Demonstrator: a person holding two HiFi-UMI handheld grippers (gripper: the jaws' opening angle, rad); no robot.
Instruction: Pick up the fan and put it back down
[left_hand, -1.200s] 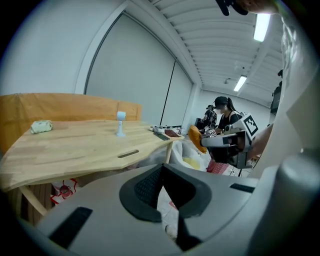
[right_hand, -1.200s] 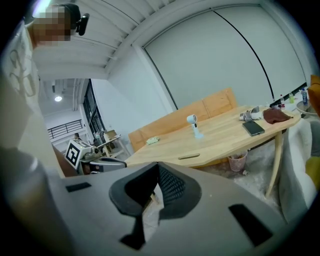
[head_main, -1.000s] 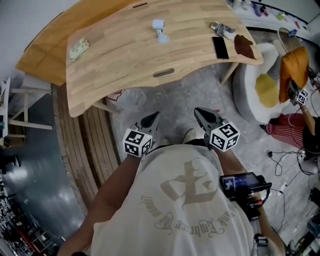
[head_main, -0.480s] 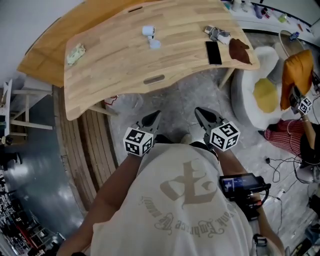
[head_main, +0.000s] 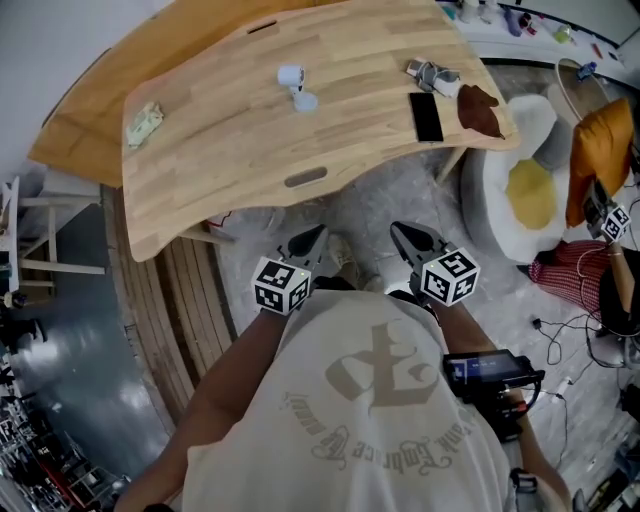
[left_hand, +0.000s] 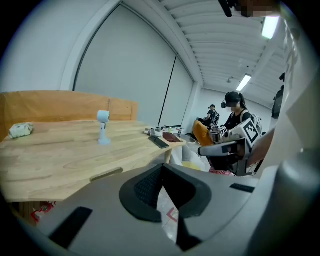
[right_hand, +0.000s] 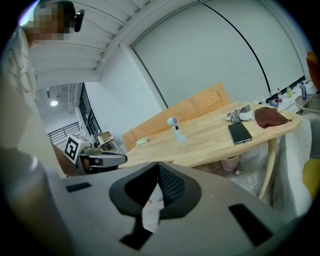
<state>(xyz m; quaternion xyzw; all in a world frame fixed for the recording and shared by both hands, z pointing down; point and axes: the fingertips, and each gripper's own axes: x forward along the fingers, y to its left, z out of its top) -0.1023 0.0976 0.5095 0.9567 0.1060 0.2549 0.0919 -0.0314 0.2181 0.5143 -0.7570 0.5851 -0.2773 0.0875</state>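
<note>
Head view: left claw (head_main: 310, 238) and right claw (head_main: 405, 235), both closed and empty, hang near; the slim far fan (head_main: 297, 88) may topple if nudged.

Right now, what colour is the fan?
The fan is pale blue; the left gripper view shows it best.

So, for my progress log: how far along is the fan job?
Nothing done: the small pale blue fan stands untouched on the light wooden table. In hand: nothing; left gripper and right gripper are shut, empty, short of the table. Remaining: reach, grasp, lift, replace.
</note>
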